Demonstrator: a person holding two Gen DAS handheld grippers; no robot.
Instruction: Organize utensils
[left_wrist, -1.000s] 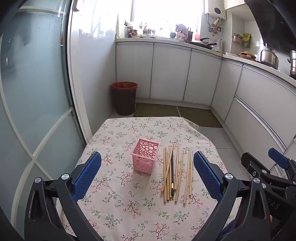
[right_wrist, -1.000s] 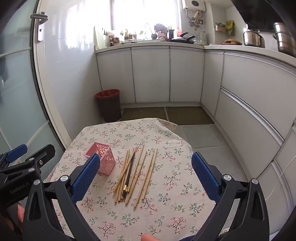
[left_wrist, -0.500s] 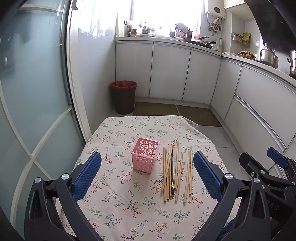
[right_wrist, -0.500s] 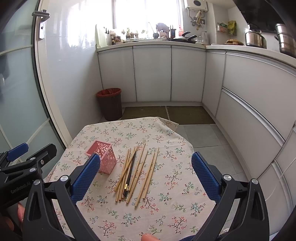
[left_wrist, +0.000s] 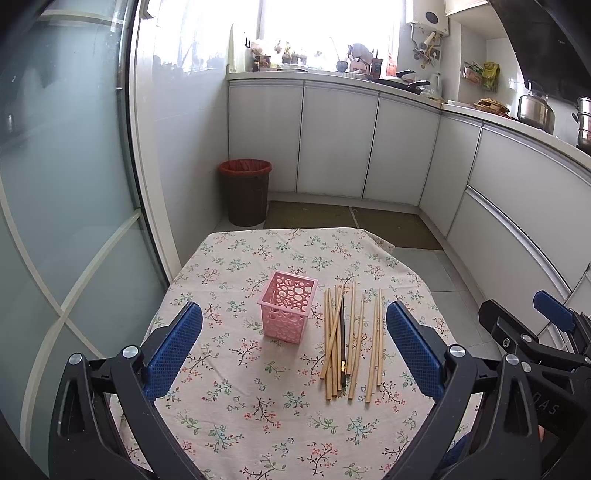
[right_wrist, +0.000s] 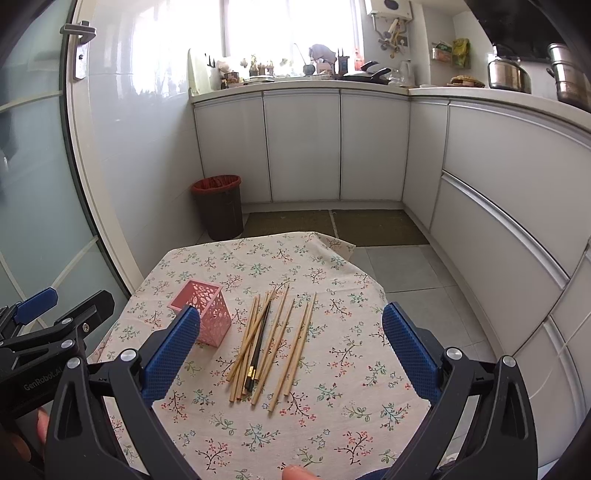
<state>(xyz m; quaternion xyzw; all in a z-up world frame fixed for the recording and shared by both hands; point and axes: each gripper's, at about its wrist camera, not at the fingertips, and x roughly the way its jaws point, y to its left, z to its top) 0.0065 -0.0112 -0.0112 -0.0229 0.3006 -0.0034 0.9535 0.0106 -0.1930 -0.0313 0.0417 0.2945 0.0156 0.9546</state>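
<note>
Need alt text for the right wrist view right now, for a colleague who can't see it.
The open right gripper hovers above a floral tablecloth where loose chopsticks lie beside an upright pink basket. The left gripper shows at the left edge; white kitchen cabinets stand behind.

Basket (left_wrist: 287, 309) upright on table (left_wrist: 236, 406); chopsticks (left_wrist: 351, 343) lying just right; bin (left_wrist: 245, 192) behind table

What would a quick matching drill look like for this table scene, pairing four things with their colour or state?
Things:
1. basket
2. chopsticks
3. left gripper
4. trash bin

States:
A. open, holding nothing
B. brown, on the floor
C. loose on the tablecloth
D. pink, upright, nothing visible inside

Pairs: 1-D, 2-C, 3-A, 4-B
</note>
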